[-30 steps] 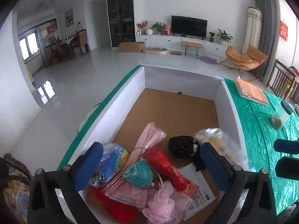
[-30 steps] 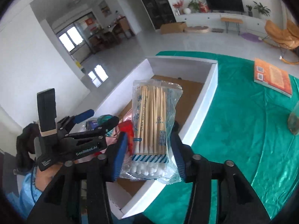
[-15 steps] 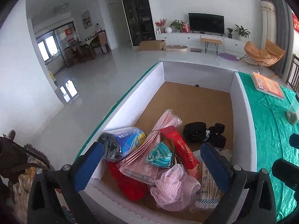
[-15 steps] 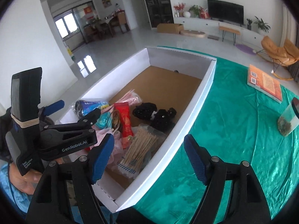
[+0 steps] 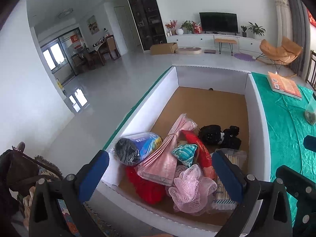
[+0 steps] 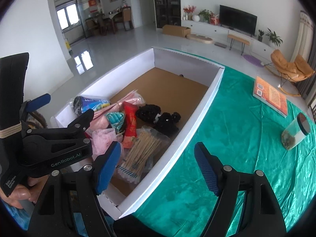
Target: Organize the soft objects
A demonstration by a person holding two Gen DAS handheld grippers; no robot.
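Note:
A white cardboard box point(image 5: 138, 116) point(image 6: 199, 116) with a brown floor holds the soft objects at its near end: a bag of cotton swabs point(image 6: 142, 154) point(image 5: 225, 193), a pink mesh puff point(image 5: 189, 187), a red pack point(image 6: 130, 124), a pink folded bag point(image 5: 164, 156), a blue roll point(image 5: 138, 146), black scrunchies point(image 6: 158, 116). My left gripper point(image 5: 161, 175) is open and empty above the box's near edge. My right gripper point(image 6: 158, 167) is open and empty over the box's right wall.
A green cloth point(image 6: 246, 148) covers the table right of the box. An orange book point(image 6: 270, 96) and a jar with a black lid point(image 6: 294, 134) lie on it. The box's far half shows bare brown floor point(image 5: 207, 106).
My right gripper has let go of the cotton swab bag, which now lies in the box, and opened. Both grippers have drawn back from the box.

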